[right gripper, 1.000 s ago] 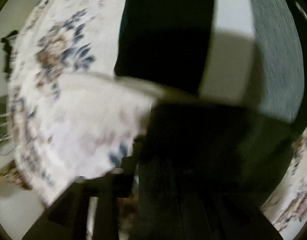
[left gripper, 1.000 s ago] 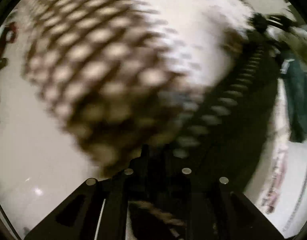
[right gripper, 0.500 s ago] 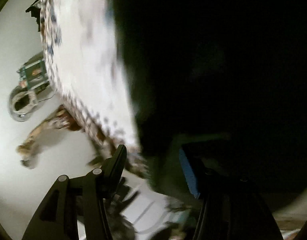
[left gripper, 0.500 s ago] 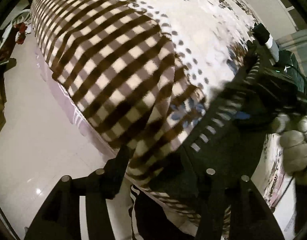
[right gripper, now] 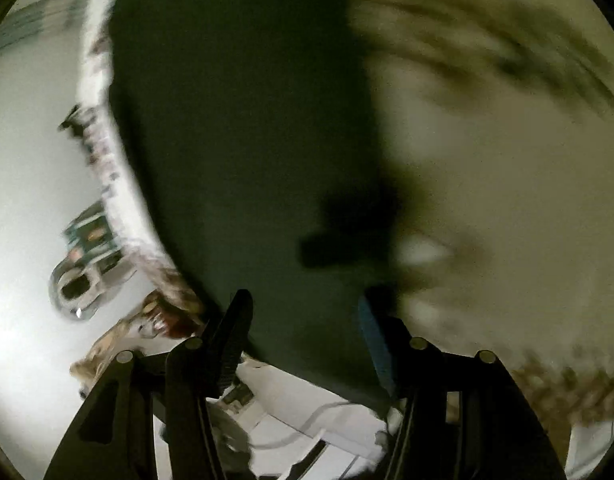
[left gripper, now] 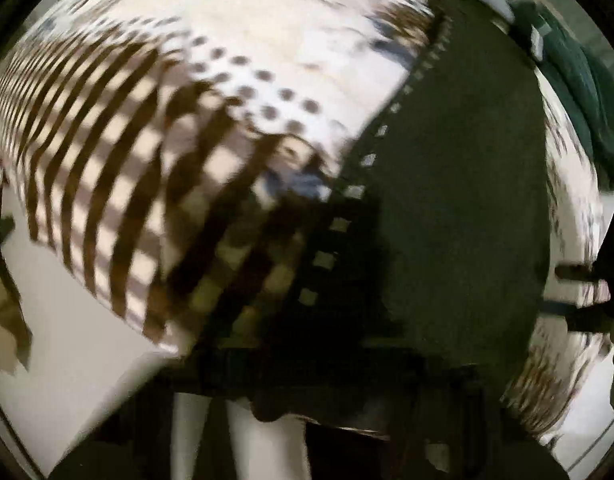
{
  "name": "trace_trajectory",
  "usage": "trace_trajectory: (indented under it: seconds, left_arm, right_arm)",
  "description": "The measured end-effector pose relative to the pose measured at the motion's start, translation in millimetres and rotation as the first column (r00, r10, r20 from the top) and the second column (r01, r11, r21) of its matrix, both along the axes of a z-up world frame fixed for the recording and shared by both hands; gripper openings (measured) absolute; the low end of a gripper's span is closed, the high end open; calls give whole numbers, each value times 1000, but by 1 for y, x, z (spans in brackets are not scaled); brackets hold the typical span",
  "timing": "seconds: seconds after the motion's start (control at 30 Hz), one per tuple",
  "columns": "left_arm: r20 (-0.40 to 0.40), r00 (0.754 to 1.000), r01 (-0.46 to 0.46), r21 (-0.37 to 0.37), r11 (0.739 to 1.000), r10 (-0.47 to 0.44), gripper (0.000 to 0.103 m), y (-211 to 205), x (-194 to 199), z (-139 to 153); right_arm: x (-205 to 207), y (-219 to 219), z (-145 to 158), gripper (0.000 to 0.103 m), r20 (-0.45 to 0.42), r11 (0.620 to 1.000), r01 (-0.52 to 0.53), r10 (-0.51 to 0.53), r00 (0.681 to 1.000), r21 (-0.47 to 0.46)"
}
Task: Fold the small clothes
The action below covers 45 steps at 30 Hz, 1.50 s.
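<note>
Both wrist views are pretty smeared w/ motion blur, so details are limited. Left cam: a dark green garment w/ a row of pale squares along one edge lies on the bed cover, which is white w/ a floral print. Just beside it on the left, and overlapping it near the bottom, is a brown-and-cream checked cloth; a bit of dotted white fabric shows above that. The left gripper is basically lost in shadow at the bottom of the frame, its jaws are closed right up, and dark fabric bunches over them, but can't tell whether any of it is actually pinched. Pale floor shows at lower left, and another dark green piece sits at the far right edge of the bed. Right cam: the right gripper hangs over the same dark green garment, fingers apart w/ nothing between them, one black finger and a blue pad on the other. Blurry beige cloth fills the right side, too smeared to read. The bed's floral edge curves down the left w/ floor clutter beyond it.
</note>
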State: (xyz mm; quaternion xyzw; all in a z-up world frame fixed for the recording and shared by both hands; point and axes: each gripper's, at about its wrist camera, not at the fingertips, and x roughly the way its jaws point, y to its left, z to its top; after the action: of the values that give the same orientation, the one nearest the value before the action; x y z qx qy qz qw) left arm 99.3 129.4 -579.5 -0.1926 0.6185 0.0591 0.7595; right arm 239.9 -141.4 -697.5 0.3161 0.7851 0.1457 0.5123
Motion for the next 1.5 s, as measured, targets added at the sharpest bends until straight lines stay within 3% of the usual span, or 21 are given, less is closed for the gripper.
trace_trajectory:
  seconds: [0.17, 0.23, 0.27, 0.33, 0.47, 0.57, 0.67, 0.73, 0.77, 0.8, 0.93, 1.03, 1.07, 1.13, 1.17, 1.23, 1.37, 1.5]
  left_arm:
    - [51, 998, -22, -42, 999, 24, 5, 9, -12, 13]
    - [54, 998, -22, -50, 998, 25, 5, 11, -15, 17]
    - [54, 998, -13, -54, 998, 16, 5, 12, -15, 20]
    - [50, 999, 1, -61, 998, 2, 5, 13, -15, 24]
    - [19, 999, 39, -85, 996, -38, 5, 8, -22, 20]
    - [-51, 998, 40, -120, 992, -46, 9, 3, -17, 12]
    - [-80, 996, 35, -92, 995, -42, 13, 6, -2, 32]
    - [-49, 997, 65, -56, 996, -68, 32, 8, 12, 53]
    - [-27, 997, 74, -54, 996, -75, 52, 9, 18, 60]
    - [22, 997, 80, -62, 995, -79, 65, 11, 32, 71]
    - [121, 987, 117, -111, 987, -103, 67, 9, 100, 78]
    - [179, 973, 160, -76, 984, -145, 67, -1, 171, 60]
    - [170, 972, 173, -47, 984, -163, 67, 0, 185, 52]
    - [77, 969, 227, 96, 969, -235, 67, -6, 214, 17]
    - [29, 968, 243, 124, 962, -248, 67, -2, 218, 2]
    - [38, 966, 252, 64, 965, -255, 69, 16, 212, -10]
    - [31, 967, 253, -8, 967, -253, 67, 37, 204, 3]
    - [133, 975, 200, -159, 967, -180, 67, 50, 240, 28]
  right_arm:
    - [-73, 18, -39, 56, -108, 999, -19, 24, 994, 50]
    - [-87, 31, -41, 17, -72, 999, -24, 27, 997, 45]
    - [-96, 39, -41, 12, -49, 1000, -14, 16, 999, 26]
    - [-112, 38, -30, 11, -30, 1000, 1, -1, 1000, -5]
    - [-124, 40, -6, 10, 5, 995, -72, 73, 997, -63]
    - [-121, 32, -14, 12, -38, 991, -88, 84, 996, -105]
    - [-109, 40, -7, 20, -85, 981, -126, 114, 990, -147]
    - [-109, 39, 7, 31, -49, 979, -127, 121, 991, -159]
    - [-99, 36, 17, 53, -19, 981, -103, 101, 995, -164]
    - [-90, 27, 19, 62, 7, 984, -79, 82, 997, -161]
    - [-45, 18, 46, 62, 117, 984, -9, 30, 993, -179]
    - [-1, 10, 47, 62, 165, 980, 36, -3, 986, -194]
    - [24, 9, 47, 62, 177, 978, 58, -22, 984, -202]
    - [45, 11, 45, 62, 199, 973, 85, -42, 979, -213]
    - [54, 13, 42, 62, 205, 967, 91, -41, 978, -239]
    - [72, 3, 39, 62, 206, 958, 94, -37, 978, -272]
    - [91, -16, 35, 62, 182, 957, 123, -76, 980, -261]
    - [119, -55, 42, 62, 232, 954, 176, -120, 965, -243]
